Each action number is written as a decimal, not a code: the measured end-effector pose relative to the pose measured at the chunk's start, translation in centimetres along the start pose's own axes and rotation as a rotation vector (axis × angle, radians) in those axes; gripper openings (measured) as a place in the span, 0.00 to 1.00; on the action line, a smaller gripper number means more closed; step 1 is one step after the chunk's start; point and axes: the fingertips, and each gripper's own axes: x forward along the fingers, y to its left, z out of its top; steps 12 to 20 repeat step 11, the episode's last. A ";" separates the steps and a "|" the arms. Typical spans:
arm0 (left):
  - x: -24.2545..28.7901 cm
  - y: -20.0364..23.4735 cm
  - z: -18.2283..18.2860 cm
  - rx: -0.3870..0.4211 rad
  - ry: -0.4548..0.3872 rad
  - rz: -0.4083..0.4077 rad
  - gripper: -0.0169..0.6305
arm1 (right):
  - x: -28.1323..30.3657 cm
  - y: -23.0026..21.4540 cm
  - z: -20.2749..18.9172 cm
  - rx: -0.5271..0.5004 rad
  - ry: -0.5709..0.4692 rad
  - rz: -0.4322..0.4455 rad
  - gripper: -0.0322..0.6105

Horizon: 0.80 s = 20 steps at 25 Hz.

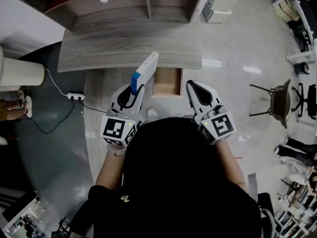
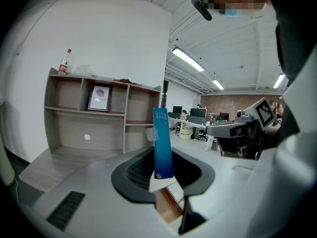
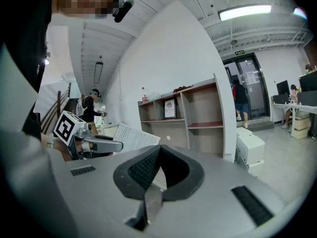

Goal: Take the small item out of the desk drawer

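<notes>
The head view looks steeply down from above the person (image 1: pixel 183 182) onto the grey wood-grain desk (image 1: pixel 129 48). Each gripper view rides close behind its own jaws, facing nearly level toward the open-fronted wooden shelf unit (image 2: pixel 84 111), which all three views share.

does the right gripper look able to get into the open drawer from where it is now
Probably yes. The drawer stands pulled out, and the right gripper is just beside it, empty, with nothing between them. Its fingers are together, so they would need to open before grasping anything inside.
</notes>
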 end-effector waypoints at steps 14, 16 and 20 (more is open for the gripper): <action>0.0 -0.3 -1.0 -0.003 0.017 -0.012 0.18 | -0.6 -0.3 -0.4 0.002 -0.006 -0.032 0.05; 0.0 -0.3 -1.0 -0.003 0.017 -0.012 0.18 | -0.6 -0.3 -0.4 0.002 -0.006 -0.032 0.05; 0.0 -0.3 -1.0 -0.003 0.017 -0.012 0.18 | -0.6 -0.3 -0.4 0.002 -0.006 -0.032 0.05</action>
